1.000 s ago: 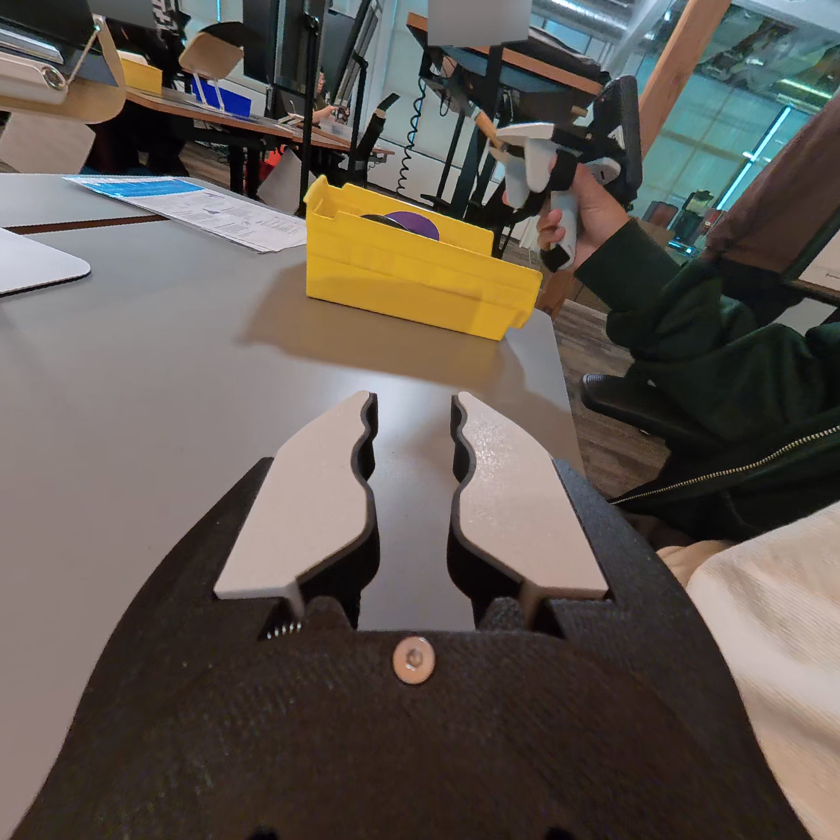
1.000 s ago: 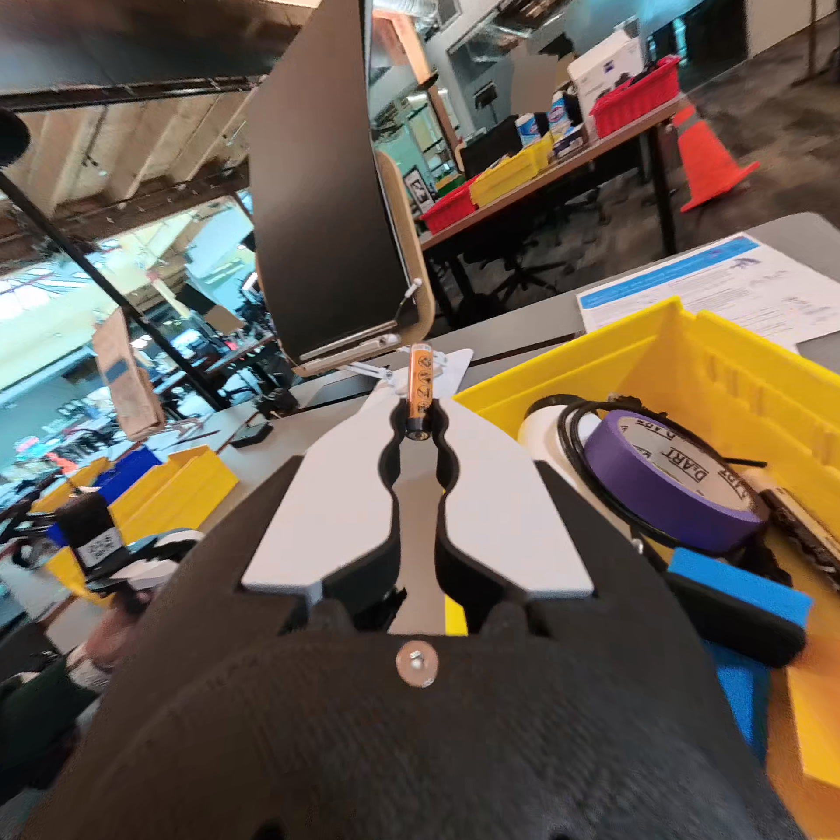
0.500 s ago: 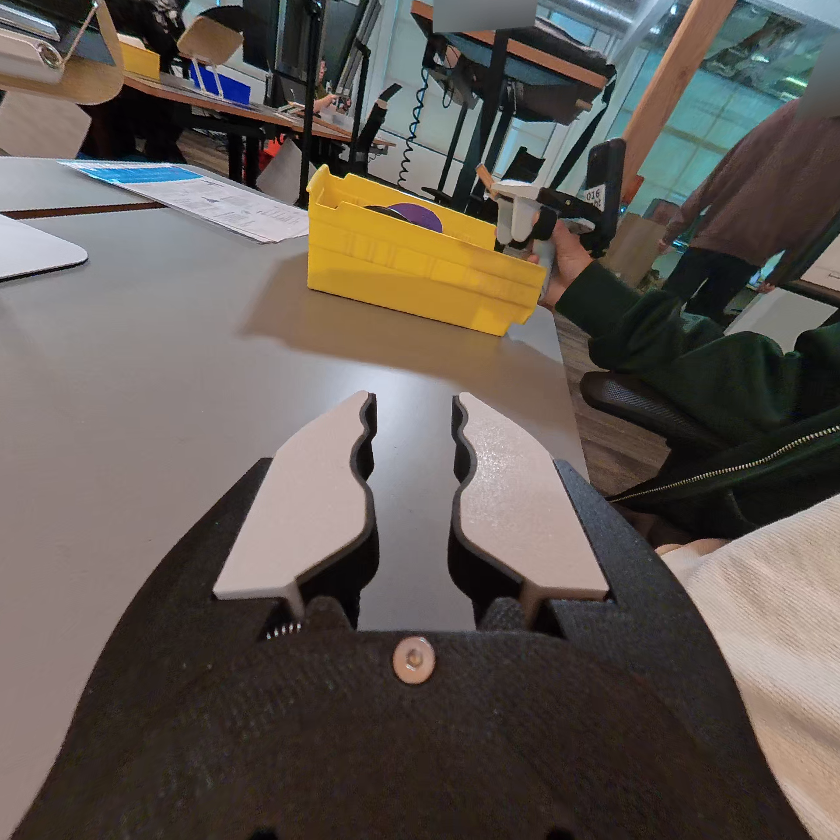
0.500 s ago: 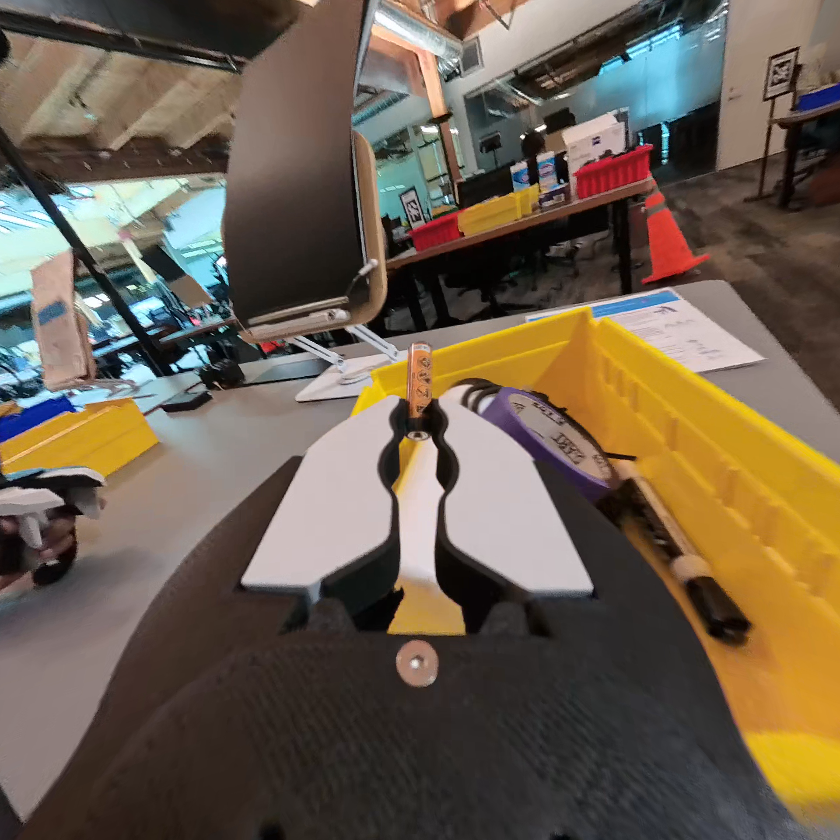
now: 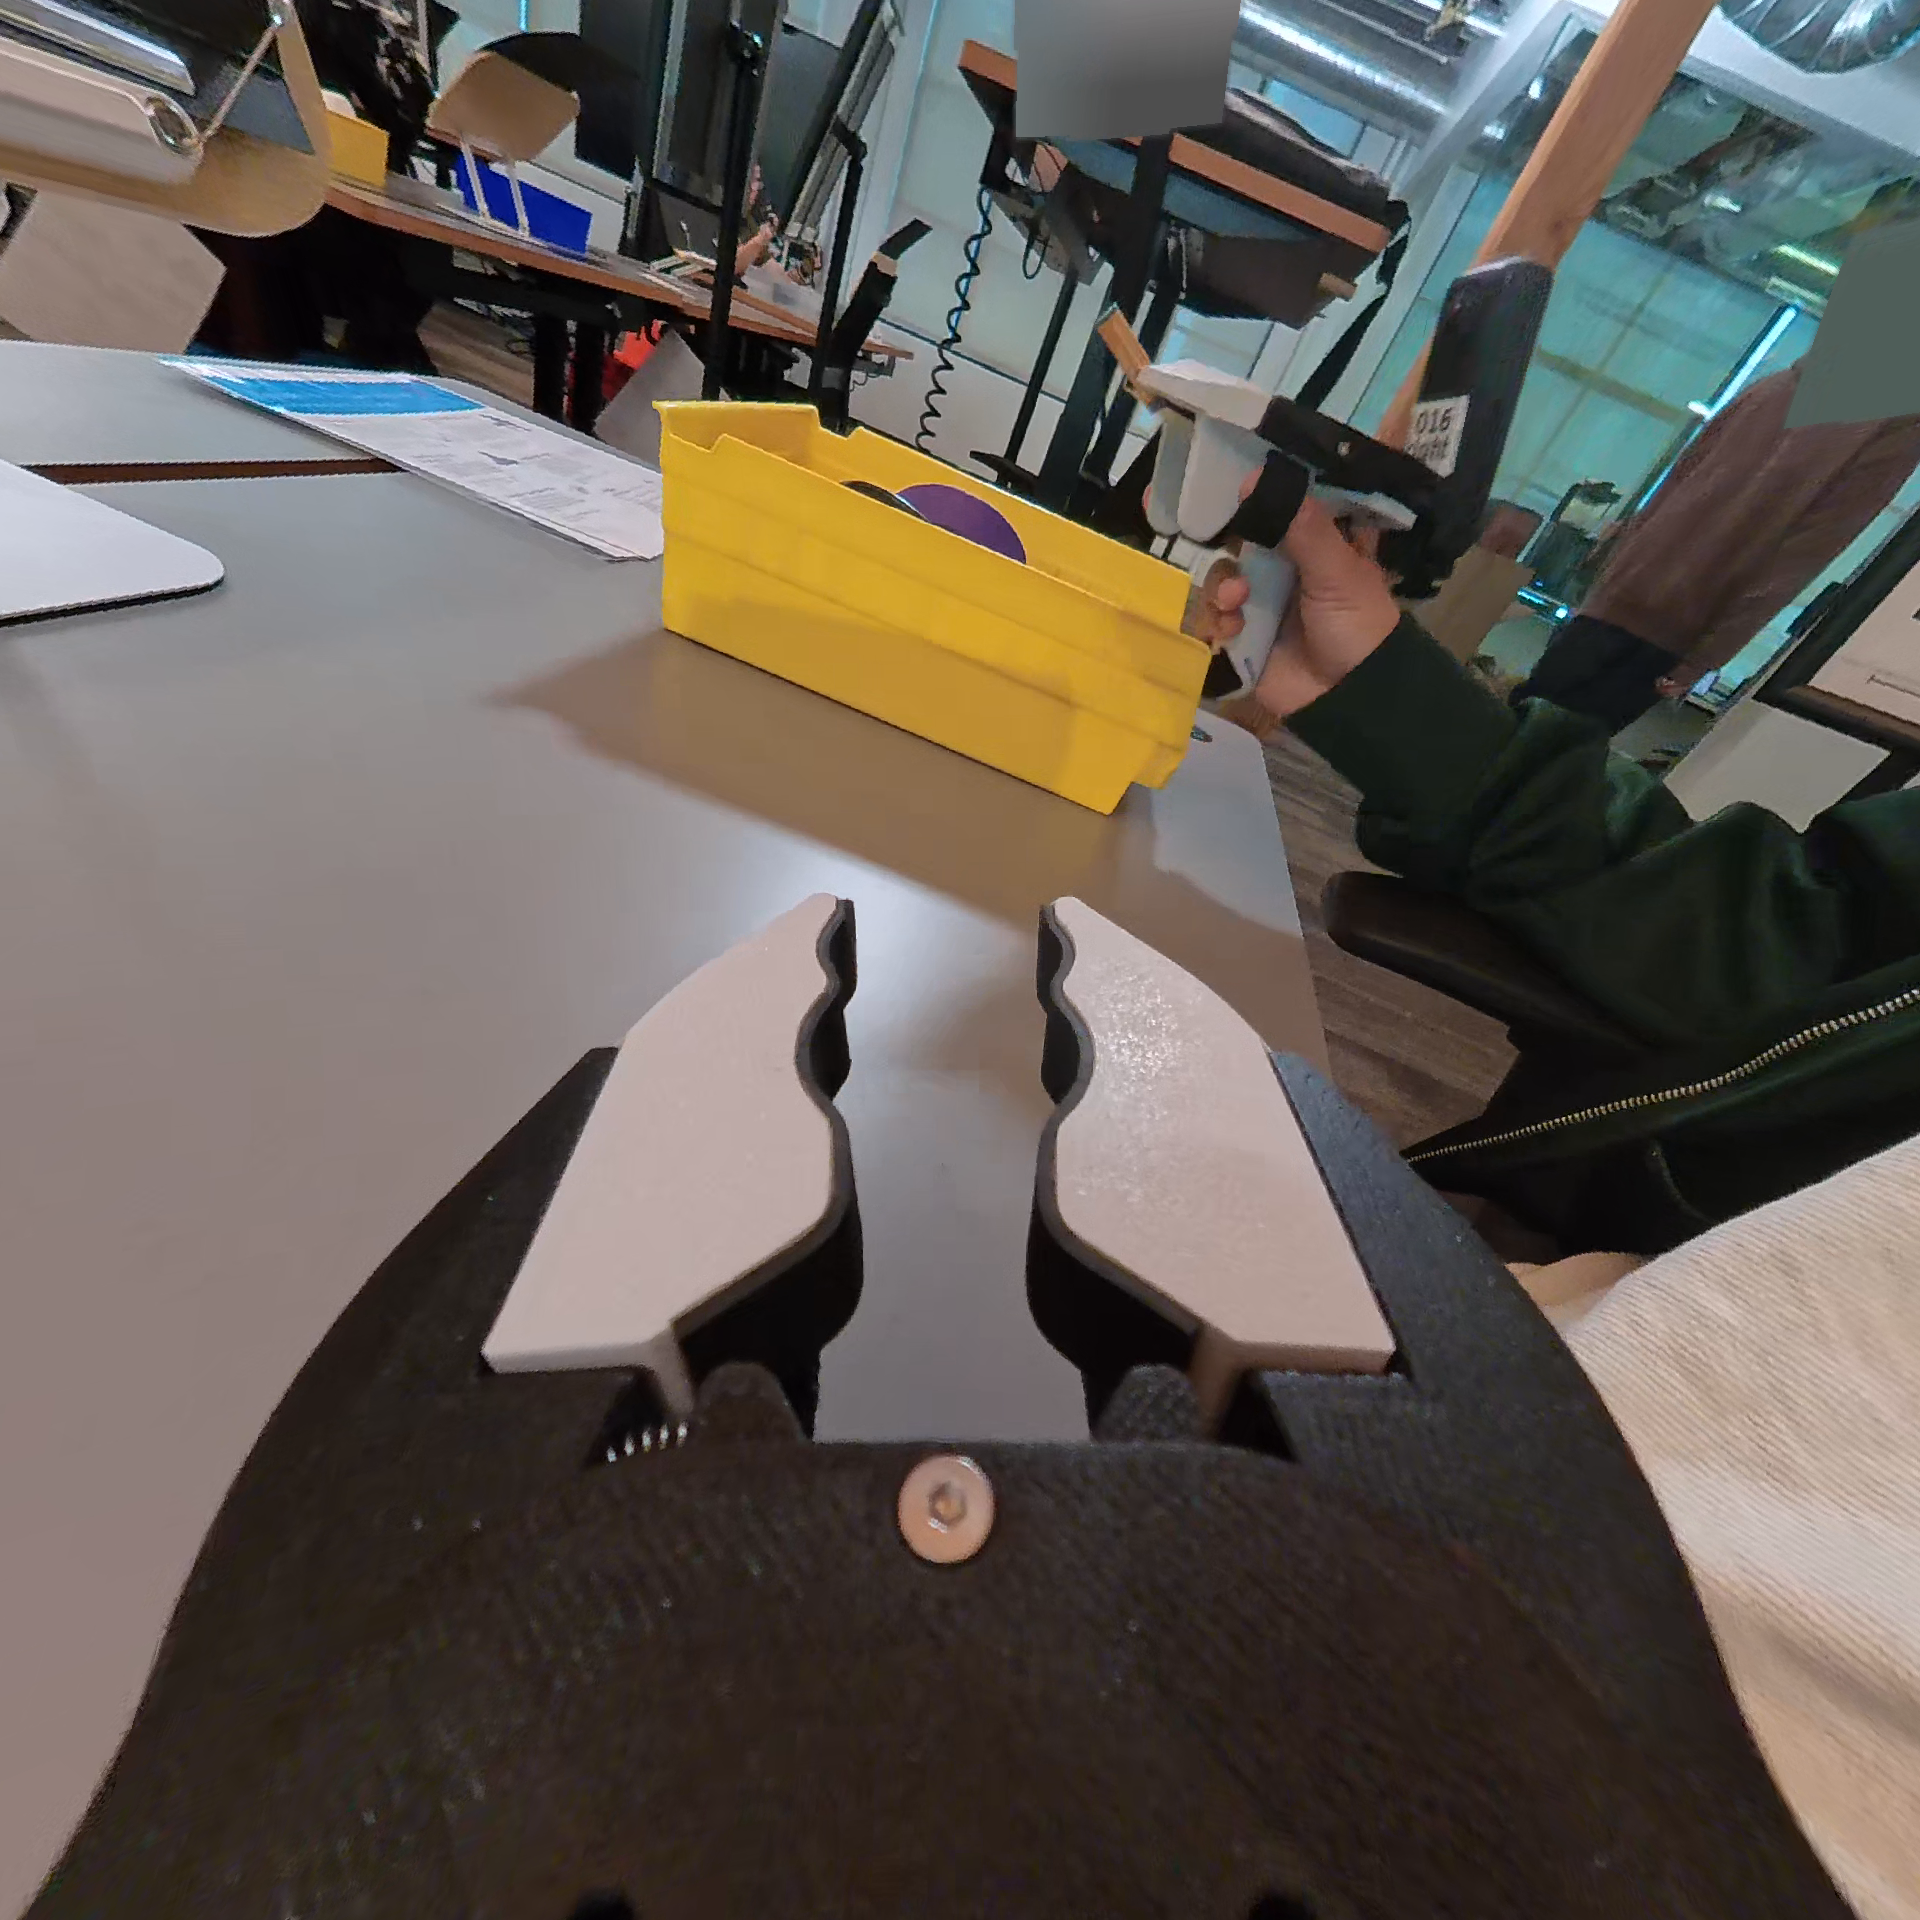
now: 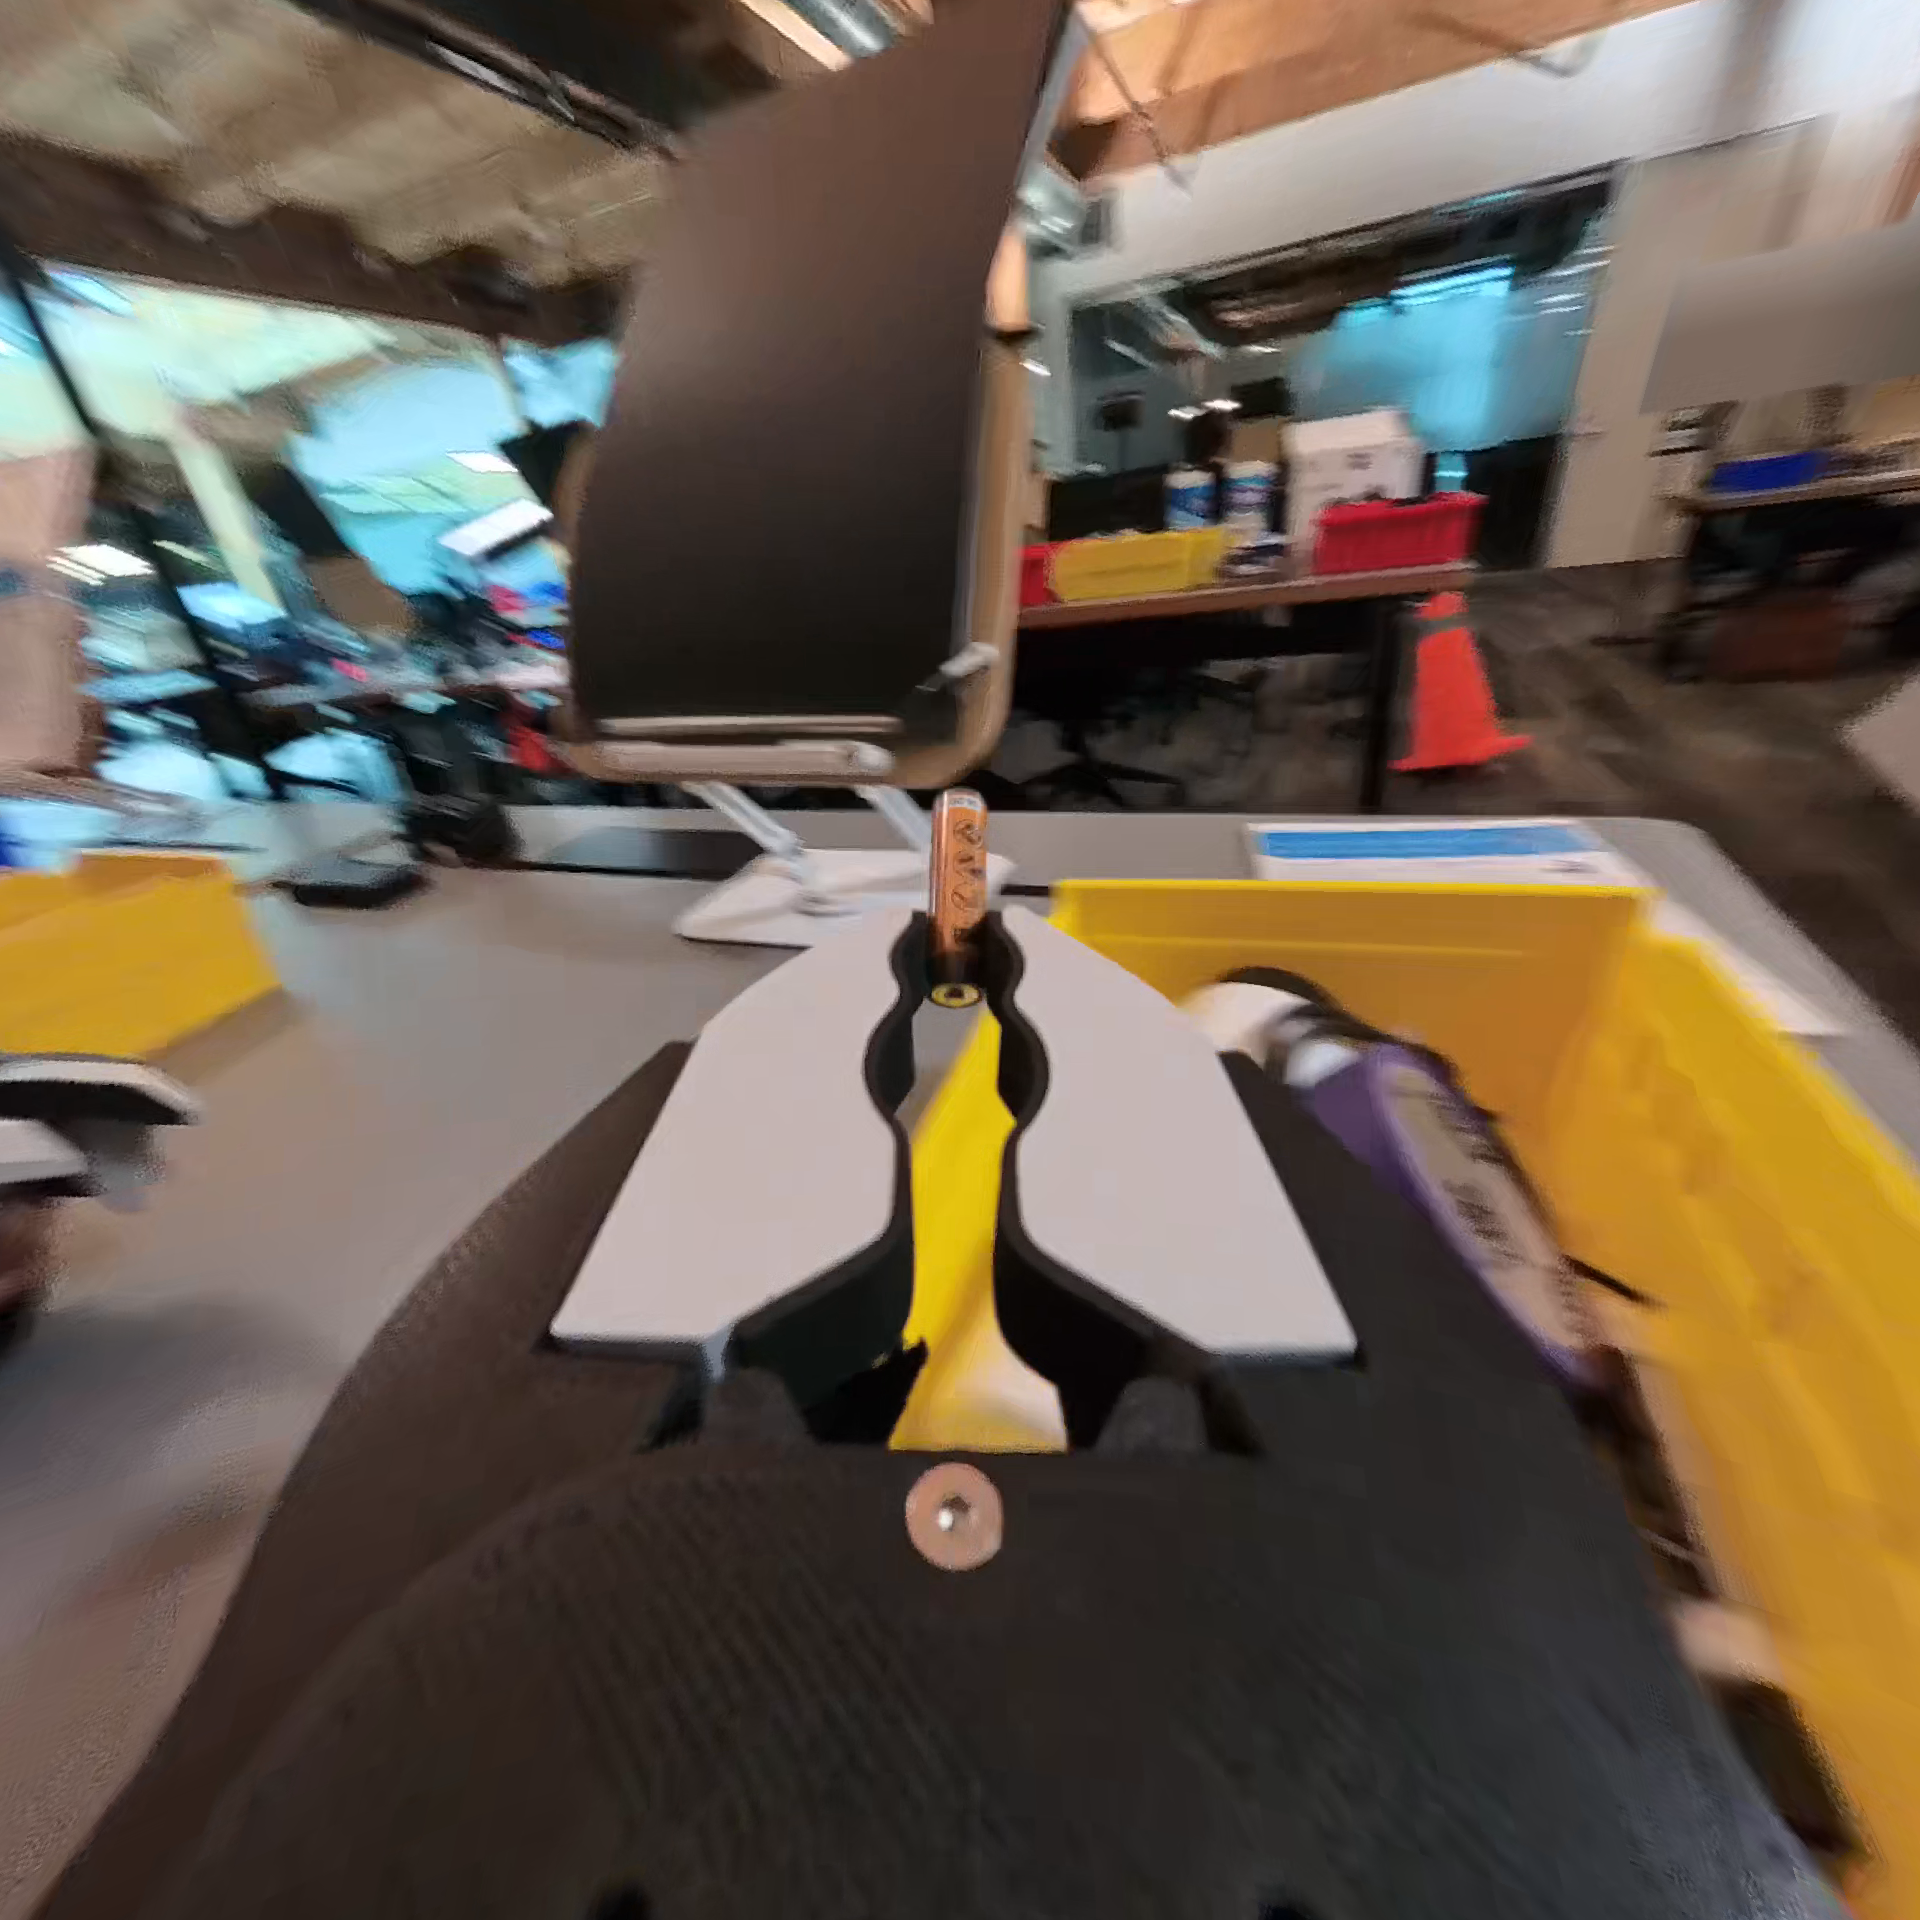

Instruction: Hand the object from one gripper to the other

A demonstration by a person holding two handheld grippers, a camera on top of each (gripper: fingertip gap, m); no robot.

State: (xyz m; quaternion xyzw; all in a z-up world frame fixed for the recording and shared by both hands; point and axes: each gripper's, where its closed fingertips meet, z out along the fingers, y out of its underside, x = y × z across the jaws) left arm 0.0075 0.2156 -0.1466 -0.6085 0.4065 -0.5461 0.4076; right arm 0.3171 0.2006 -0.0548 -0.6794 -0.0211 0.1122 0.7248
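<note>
My right gripper (image 6: 956, 930) is shut on a small orange cylinder (image 6: 957, 868) that stands upright out of its tips, above the near left corner of the yellow bin (image 6: 1351, 935). In the left wrist view this gripper (image 5: 1155, 393) is held by a hand beyond the bin's (image 5: 914, 634) right end, with the orange cylinder (image 5: 1117, 335) sticking out of it. My left gripper (image 5: 945, 914) is open and empty, low over the grey table (image 5: 364, 831), well short of the bin. It shows blurred at the left edge of the right wrist view (image 6: 73, 1122).
The bin holds a purple tape roll (image 6: 1455, 1164) and a black cable. A printed sheet (image 5: 447, 442) and a monitor stand base (image 5: 94, 551) lie at the back left. A monitor (image 6: 810, 416) and a second yellow bin (image 6: 114, 935) stand farther off. The table edge (image 5: 1283, 883) is on the right. Spacing between my two grippers at the tips: around 35 centimetres.
The right gripper has swung round with the orange cylinder still in it; its view is now blurred and the bin sits farther right. The left gripper stays open and nearly still.
</note>
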